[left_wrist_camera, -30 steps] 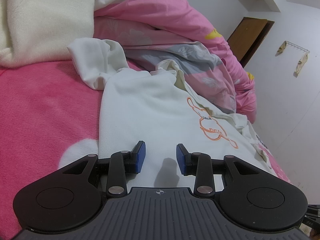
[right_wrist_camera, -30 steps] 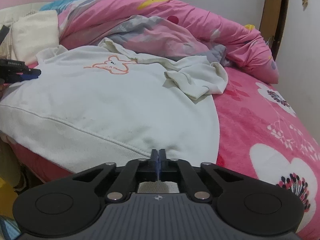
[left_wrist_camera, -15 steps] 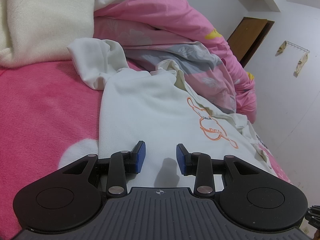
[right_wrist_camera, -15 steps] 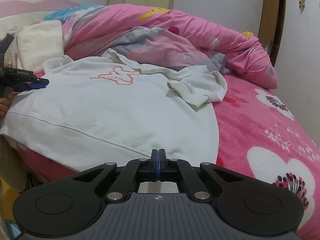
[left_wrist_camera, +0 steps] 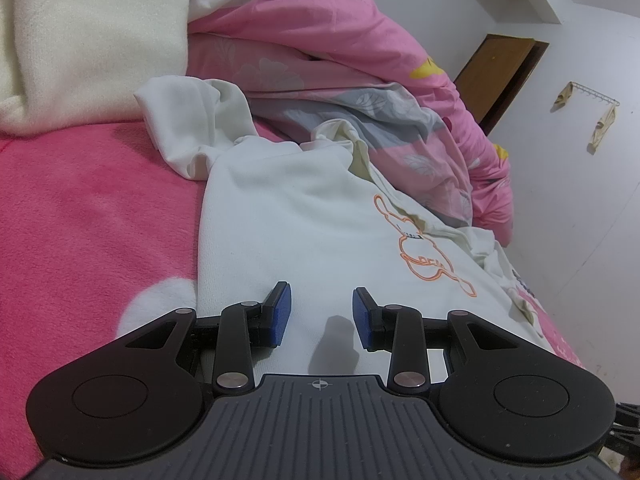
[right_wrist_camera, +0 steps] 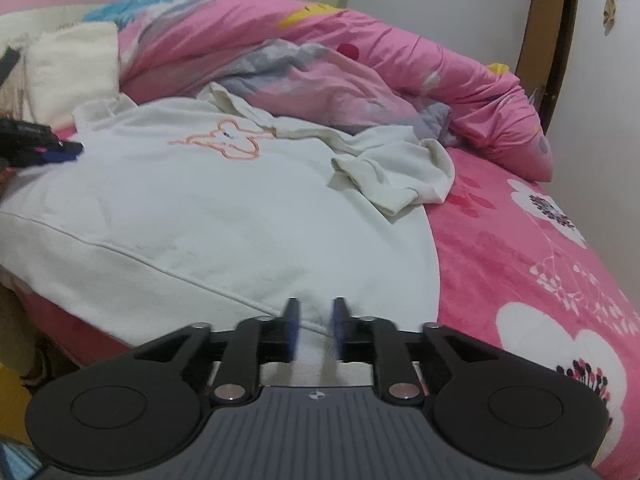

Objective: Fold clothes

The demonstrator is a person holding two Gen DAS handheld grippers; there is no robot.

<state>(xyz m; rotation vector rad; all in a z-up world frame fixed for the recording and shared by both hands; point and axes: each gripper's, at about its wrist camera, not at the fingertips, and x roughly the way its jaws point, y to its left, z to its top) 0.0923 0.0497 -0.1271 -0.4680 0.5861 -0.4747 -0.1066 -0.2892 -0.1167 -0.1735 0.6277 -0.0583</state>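
A white sweatshirt (right_wrist_camera: 224, 216) with an orange cartoon outline lies spread face up across the pink blanket (right_wrist_camera: 520, 248) on the bed, its hem at the near edge and its collar toward the bunched pink duvet (right_wrist_camera: 360, 64) at the far side. No fold looks made yet: the body is flat, and both sleeves are crumpled, one (right_wrist_camera: 404, 176) heaped on the right shoulder and the other (left_wrist_camera: 188, 124) rumpled at the far left by the cream pillow (left_wrist_camera: 88, 28). So sleeves, sides and a final fold all seem left to do.

The left gripper (left_wrist_camera: 321, 314) hovers released over the sweatshirt's left side, pads apart with nothing pinched. The right gripper (right_wrist_camera: 314, 330) sits at the hem, its jaws opening with the hem band between them but not pressed.

A second ago the right gripper was clenched tight at that hem; now it lets go. The left one has not changed.
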